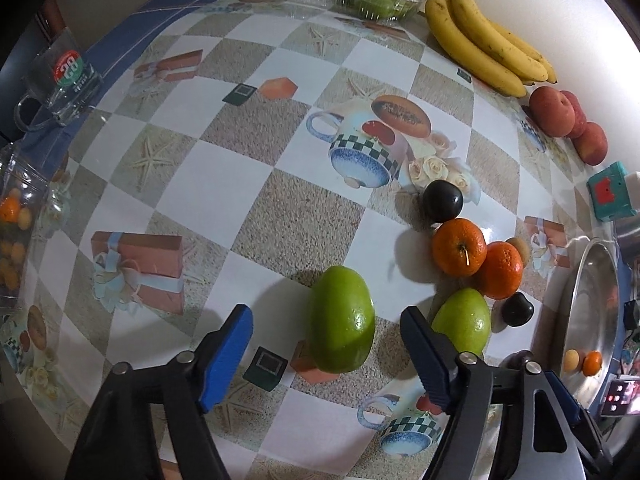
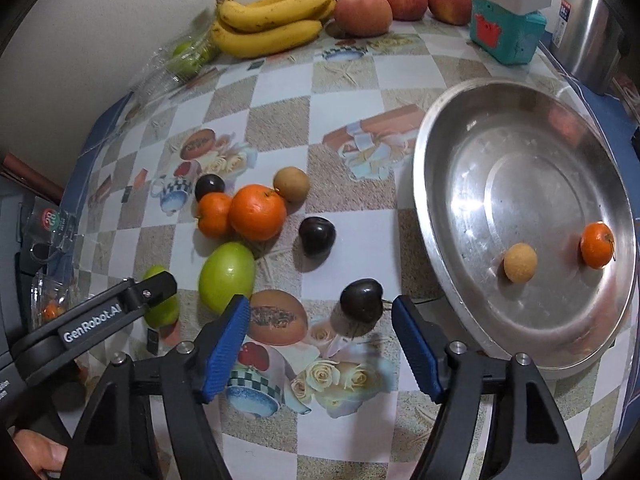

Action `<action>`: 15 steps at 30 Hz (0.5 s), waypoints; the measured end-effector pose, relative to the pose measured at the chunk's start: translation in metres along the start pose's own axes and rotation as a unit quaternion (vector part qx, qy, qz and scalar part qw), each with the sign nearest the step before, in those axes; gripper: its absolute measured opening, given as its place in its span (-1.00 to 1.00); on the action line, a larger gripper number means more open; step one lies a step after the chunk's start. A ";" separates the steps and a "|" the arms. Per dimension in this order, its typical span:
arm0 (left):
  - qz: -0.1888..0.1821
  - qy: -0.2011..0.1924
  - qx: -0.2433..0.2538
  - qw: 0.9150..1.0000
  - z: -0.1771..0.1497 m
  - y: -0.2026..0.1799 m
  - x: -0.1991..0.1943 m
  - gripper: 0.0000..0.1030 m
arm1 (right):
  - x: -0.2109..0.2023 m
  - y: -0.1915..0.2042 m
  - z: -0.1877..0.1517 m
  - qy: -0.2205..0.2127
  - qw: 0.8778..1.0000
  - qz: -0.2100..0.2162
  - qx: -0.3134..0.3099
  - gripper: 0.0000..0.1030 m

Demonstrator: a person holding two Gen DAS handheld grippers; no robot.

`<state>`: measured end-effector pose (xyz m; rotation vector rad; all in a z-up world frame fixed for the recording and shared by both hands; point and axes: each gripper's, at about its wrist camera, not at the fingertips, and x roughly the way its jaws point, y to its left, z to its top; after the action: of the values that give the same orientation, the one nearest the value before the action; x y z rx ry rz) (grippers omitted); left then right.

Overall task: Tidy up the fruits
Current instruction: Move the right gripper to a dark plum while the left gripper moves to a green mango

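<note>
In the left wrist view my left gripper (image 1: pixel 326 340) is open, its blue pads either side of a green fruit (image 1: pixel 342 319) lying on the tablecloth. A second green fruit (image 1: pixel 464 322), two oranges (image 1: pixel 459 246) and dark plums (image 1: pixel 442 201) lie to its right. In the right wrist view my right gripper (image 2: pixel 320 334) is open and empty, with a dark plum (image 2: pixel 361 300) just ahead between the pads. The steel tray (image 2: pixel 444 128) at right holds a small orange (image 2: pixel 597 245) and a tan round fruit (image 2: pixel 519 262). The left gripper (image 2: pixel 154 284) shows at left.
Bananas (image 2: pixel 272 16), red apples (image 2: pixel 363 13) and a clear box of green fruit (image 2: pixel 188 54) line the wall. A teal and white box (image 2: pixel 506 28) and a metal pot (image 2: pixel 592 28) stand behind the tray. A glass mug (image 1: pixel 60 80) stands far left.
</note>
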<state>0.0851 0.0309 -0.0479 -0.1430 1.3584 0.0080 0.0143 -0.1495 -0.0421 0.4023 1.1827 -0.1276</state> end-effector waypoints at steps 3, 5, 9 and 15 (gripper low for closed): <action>-0.001 0.005 0.000 1.000 0.001 -0.001 0.003 0.43 | 0.004 -0.004 0.001 0.004 1.000 -0.010 0.004 0.29; -0.002 0.009 0.001 1.000 0.001 -0.002 0.006 0.40 | 0.007 -0.006 0.002 0.007 1.000 -0.008 0.007 0.28; -0.002 0.016 0.000 1.000 0.002 -0.002 0.013 0.35 | 0.013 -0.007 0.003 0.012 1.000 -0.011 0.007 0.26; 0.002 0.022 -0.002 1.000 0.001 -0.004 0.025 0.32 | 0.019 -0.008 0.004 0.017 1.000 -0.015 0.007 0.19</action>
<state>0.0918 0.0254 -0.0715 -0.1443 1.4034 0.0106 0.0230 -0.1562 -0.0601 0.3994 1.2232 -0.1560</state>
